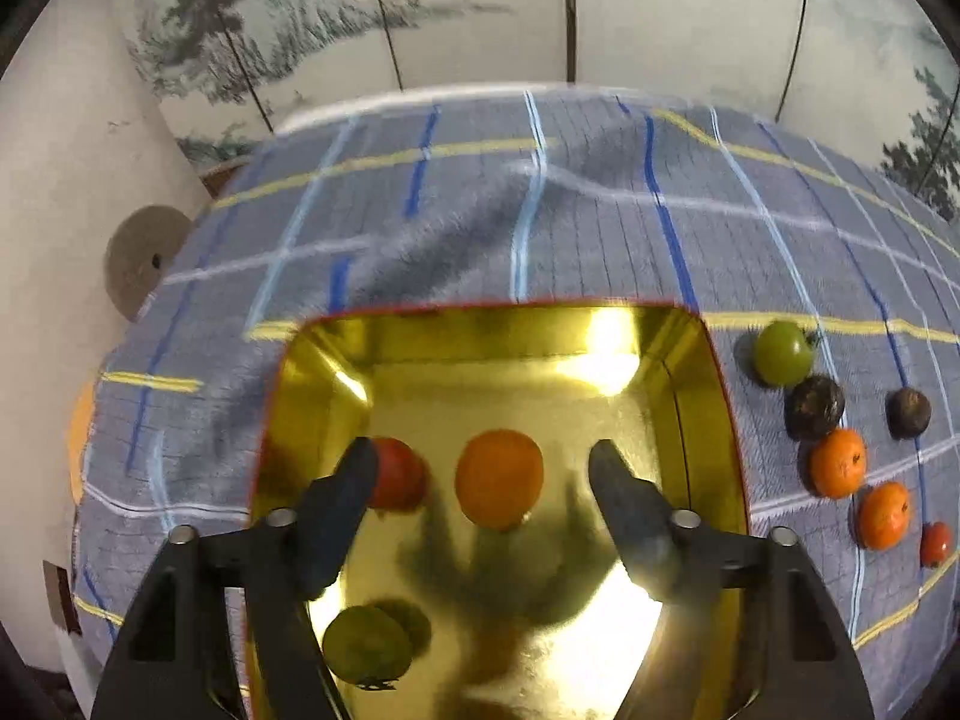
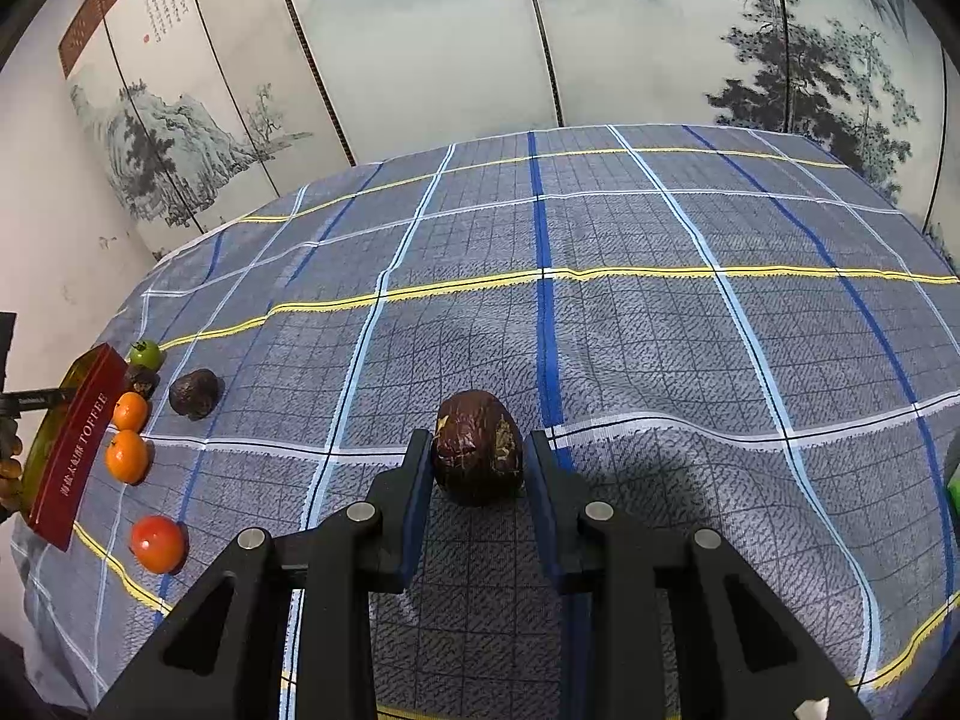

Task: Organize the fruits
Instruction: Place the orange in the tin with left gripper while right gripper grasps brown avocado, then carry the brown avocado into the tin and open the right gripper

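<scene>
The wrinkled dark passion fruit (image 2: 478, 447) sits on the checked blue tablecloth (image 2: 660, 312) directly between the fingers of the right gripper (image 2: 478, 462), at the centre of the right wrist view. The two pads flank its widest part and look to be touching or just short of its sides; whether they are pressing on it cannot be told. Its skin is shrivelled and leathery, so it is probably light, with a shell that gives a little; it should be taken across its middle with moderate pressure, since a hard squeeze could dent it and its rounded shape could roll out of a grip taken too low.

The remaining fruit lies toward nine o'clock in that view: a second dark passion fruit (image 2: 194, 393), a green tomato (image 2: 146, 353), two mandarins (image 2: 127, 455), and a red tomato (image 2: 157, 543), all just beside the red-sided toffee tin (image 2: 75, 450). These smooth, round pieces are likely to roll and the tomatoes to bruise.

The left gripper (image 1: 483, 468) hangs over the gold interior of the tin (image 1: 690, 396) with its fingers spread wide and nothing between them. Below it in the tin lie an orange mandarin (image 1: 499, 478), a red tomato (image 1: 399, 474) at nine o'clock of it, and a green fruit (image 1: 367, 642) toward seven o'clock.
</scene>
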Available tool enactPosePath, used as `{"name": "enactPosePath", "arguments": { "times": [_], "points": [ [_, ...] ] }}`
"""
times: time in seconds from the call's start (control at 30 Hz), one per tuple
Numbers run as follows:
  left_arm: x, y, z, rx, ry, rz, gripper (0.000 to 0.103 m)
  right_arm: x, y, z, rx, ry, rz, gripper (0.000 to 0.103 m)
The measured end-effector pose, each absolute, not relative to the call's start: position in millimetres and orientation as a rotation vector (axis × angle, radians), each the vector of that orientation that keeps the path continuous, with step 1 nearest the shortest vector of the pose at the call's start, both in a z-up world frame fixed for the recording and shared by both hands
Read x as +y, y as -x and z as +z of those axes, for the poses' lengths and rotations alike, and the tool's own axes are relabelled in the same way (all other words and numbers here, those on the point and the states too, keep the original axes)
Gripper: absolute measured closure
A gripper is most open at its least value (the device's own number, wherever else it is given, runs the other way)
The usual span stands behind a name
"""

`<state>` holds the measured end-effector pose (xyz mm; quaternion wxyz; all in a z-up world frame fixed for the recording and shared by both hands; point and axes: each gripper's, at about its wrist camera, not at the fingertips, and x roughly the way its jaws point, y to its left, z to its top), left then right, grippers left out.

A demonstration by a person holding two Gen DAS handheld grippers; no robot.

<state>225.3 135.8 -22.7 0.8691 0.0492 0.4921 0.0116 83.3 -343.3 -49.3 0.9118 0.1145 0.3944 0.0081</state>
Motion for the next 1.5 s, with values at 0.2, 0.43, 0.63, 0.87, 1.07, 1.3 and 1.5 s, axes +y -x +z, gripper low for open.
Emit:
{"name": "enactPosePath", "arguments": {
  "times": [0.2,0.43,0.63,0.87,1.07,1.3,1.5],
  "points": [
    [130,-195,3,0.933,-0.128,0.057,0.029,-346,-83,-51,0.818,-0.236,0.014,0.075],
    [117,-123,32,0.793,-0.104,0.13,0.029,-346,-83,-50,0.816,-0.235,0.013,0.075],
    [103,-69,47,0.72,-0.103,0.156,0.029,-348,-81,-49,0.806,-0.233,0.012,0.075],
    [95,-32,50,0.724,-0.083,0.16,0.029,-347,-79,-47,0.805,-0.236,0.015,0.075],
    [93,-6,42,0.736,-0.089,0.153,0.029,-339,-62,-41,0.792,-0.257,0.048,0.075],
    [87,3,26,0.781,-0.065,0.124,0.029,-327,-38,-23,0.763,-0.265,0.101,0.075],
    [86,6,23,0.784,-0.069,0.124,0.029,-308,-22,-10,0.751,-0.254,0.156,0.075]
  ]
}}
